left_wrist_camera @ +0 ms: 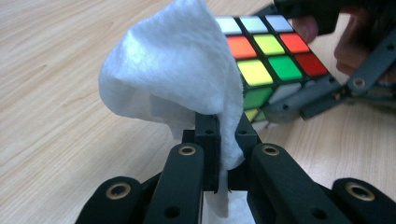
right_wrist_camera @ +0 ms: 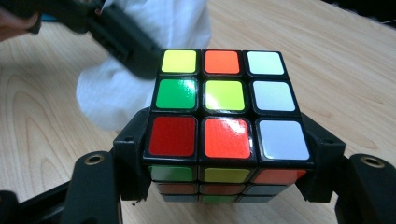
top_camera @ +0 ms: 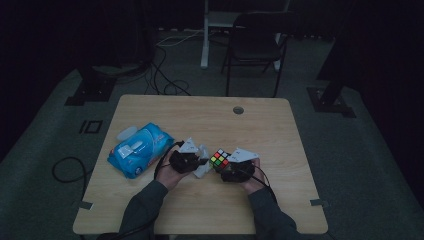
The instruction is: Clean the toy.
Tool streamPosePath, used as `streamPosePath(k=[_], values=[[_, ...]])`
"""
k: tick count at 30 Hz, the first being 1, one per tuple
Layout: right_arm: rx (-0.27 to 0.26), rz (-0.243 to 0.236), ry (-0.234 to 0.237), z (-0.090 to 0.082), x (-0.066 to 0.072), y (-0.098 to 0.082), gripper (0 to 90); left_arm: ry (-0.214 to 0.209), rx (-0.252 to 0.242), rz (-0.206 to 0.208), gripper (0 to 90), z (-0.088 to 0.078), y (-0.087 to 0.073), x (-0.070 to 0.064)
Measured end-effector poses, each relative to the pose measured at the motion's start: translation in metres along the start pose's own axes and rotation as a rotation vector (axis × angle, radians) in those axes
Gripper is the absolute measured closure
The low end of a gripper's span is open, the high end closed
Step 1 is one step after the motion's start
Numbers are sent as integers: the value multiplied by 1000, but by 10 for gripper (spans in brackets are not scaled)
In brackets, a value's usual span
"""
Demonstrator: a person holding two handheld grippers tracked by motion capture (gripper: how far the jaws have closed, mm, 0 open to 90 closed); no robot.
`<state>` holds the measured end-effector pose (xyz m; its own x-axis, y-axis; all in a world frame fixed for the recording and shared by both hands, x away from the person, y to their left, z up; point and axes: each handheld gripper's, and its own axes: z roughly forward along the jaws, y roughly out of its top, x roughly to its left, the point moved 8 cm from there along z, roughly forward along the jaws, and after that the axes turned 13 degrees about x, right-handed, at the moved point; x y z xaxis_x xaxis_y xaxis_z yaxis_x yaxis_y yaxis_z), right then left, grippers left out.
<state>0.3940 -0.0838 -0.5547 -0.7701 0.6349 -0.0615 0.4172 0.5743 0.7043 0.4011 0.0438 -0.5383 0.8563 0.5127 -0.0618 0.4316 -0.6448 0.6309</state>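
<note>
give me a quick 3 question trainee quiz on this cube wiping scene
1. True or false: the right gripper is shut on the puzzle cube.
2. What does the left gripper hold? A) a sponge B) a white wipe C) a brush
3. Fill in: the blue wipes pack lies on the table to the ______ of both grippers in the high view.

Key:
1. True; its jaws clamp the cube's two sides.
2. B; the white wipe is pinched between its jaws, beside the cube.
3. left
</note>
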Motion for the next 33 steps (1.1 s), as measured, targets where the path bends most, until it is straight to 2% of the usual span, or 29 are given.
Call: streamPosePath(k=[9,21,33], values=[[14,-31,22,4,10,0,341,-4,-16,-14,872,-4,7,9],[17,-76,56,9,25,2,341,-6,-18,-20,872,-3,16,16],[16,-101,82,13,37,5,341,-11,-23,-26,872,0,25,20]])
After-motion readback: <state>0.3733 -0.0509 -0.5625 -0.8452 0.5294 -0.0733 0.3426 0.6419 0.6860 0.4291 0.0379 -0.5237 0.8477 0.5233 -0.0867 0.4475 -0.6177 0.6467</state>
